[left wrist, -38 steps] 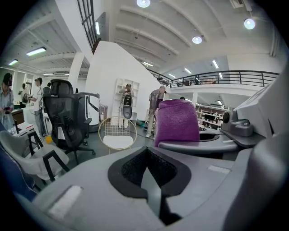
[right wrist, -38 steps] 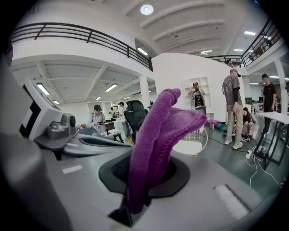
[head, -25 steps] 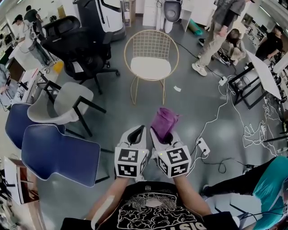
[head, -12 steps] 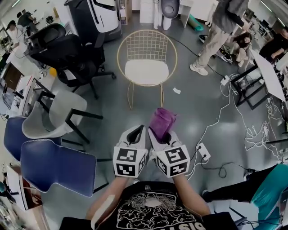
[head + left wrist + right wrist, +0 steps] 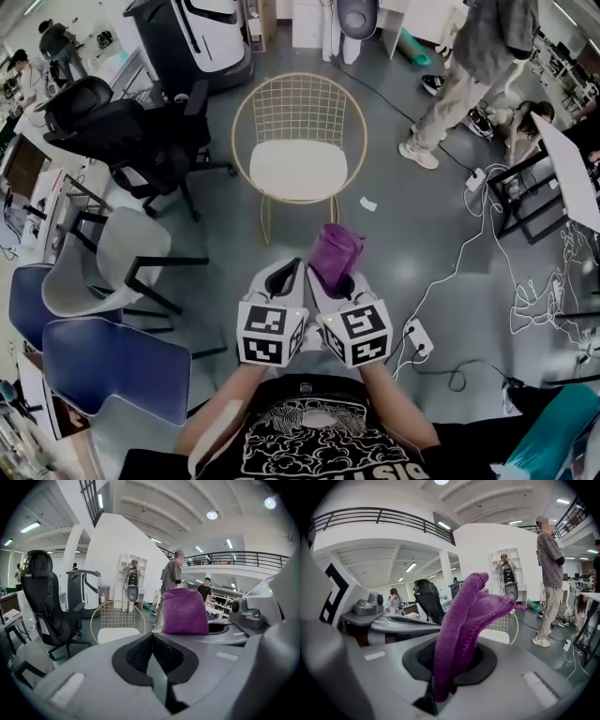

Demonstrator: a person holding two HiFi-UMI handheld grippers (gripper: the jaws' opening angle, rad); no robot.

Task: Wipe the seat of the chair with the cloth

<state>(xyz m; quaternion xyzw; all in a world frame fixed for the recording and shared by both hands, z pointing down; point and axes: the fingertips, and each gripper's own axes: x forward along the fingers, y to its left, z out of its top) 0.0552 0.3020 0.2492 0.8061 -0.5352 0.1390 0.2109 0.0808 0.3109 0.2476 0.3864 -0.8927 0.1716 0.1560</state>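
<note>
**Head view: cloth gripped on the right, chair seat not yet reached**

Head view has the left claw [image 5: 291, 274] held low, touching or nearly touching its partner. The left gripper view shows its jaws pressed together with nothing between them. Ahead of both, and well apart from them, the wire-backed chair [image 5: 300, 108] stands on the floor [image 5: 187, 234]. Its pale seat [image 5: 298, 169] is bare, with the front edge towards the claws. Just to the right, the right claw [image 5: 330, 281] is clamped on the purple cloth [image 5: 336, 251]. It pinches the cloth's lower end, so the rest stands up above the jaws in a loose, folded bunch.

The cloth looks soft, light and limp, probably terry. It should fold and drape rather than hold a shape, and it should drag over the seat rather than slide. The hold at one end looks deep enough to keep. The free bunch is probably the part to press flat against the seat, starting from the front edge. The chair looks light and may shift under a push.
</note>
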